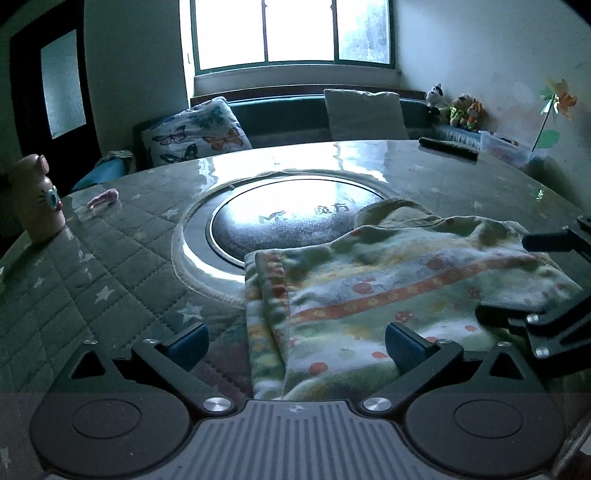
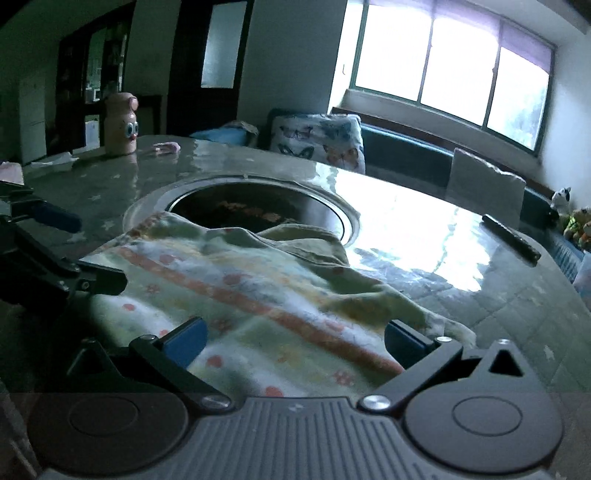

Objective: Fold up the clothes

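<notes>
1. Table (image 1: 122, 266) surface is seen covered by a quilted, star-printed cloth under a glossy clear sheet, with a round recessed hotplate (image 1: 280, 225) set in its middle.
2. Sofa (image 1: 280, 110) seating is seen under the window (image 1: 291, 33), and a butterfly-printed cushion (image 1: 195, 133) and a plain pale cushion (image 1: 365, 114) are propped on it.
3. A printed garment (image 1: 388, 280), pale with orange stripes and small flowers, is spread on the near part of the table; it is folded over along its left edge, and its far edge is draped over the rim of the hotplate.
4. The left gripper (image 1: 295, 343) is held wide apart above the garment's near left portion, and nothing is clamped between its blue pads.
5. The right gripper (image 2: 295, 343) is likewise spread fully, with the cloth lying under it and not pinched.
6. A pink cartoon-faced bottle (image 1: 35, 199) is stood upright at the table's far left edge.
7. A dark, slim remote-like object (image 1: 448, 147) is laid near the far right edge.
8. A small pink item (image 1: 103, 199) is seen beside the bottle; what it is cannot be told.
</notes>
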A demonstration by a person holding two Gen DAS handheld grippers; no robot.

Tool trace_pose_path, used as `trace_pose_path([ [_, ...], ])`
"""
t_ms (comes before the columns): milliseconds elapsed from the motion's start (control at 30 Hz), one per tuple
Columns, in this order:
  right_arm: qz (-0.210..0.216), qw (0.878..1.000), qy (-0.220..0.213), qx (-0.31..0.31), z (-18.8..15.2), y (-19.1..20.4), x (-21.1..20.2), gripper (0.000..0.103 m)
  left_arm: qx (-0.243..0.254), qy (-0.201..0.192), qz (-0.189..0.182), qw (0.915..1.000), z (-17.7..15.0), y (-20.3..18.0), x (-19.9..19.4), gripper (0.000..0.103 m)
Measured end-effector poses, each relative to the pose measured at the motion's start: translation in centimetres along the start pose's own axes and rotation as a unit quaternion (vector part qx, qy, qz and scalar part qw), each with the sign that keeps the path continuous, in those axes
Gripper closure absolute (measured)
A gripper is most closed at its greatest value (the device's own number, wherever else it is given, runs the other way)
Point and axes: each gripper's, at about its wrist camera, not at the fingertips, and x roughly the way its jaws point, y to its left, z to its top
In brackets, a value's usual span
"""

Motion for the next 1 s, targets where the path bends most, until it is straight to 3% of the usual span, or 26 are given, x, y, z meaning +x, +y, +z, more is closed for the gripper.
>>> trace_pose_path([
  [300,0.016,0.999,-0.013,-0.044,-0.8,1.7,-1.8,0.000,-0.007,-0.016,-0.001,0.9999,-0.9,0.6,-1.1,0.000],
  [500,0.017,0.998,-0.041,-0.044,1.3,2.3,-1.3,0.000,-0.019,-0.016,0.013,0.9996,-1.3,1.6,-1.5,0.000],
  [1000,0.060,0.995,-0.041,-0.068,1.6,4.2,-0.5,0.000,-0.045,-0.007,0.030,0.9985,-2.0,3.3,-1.7,0.000],
])
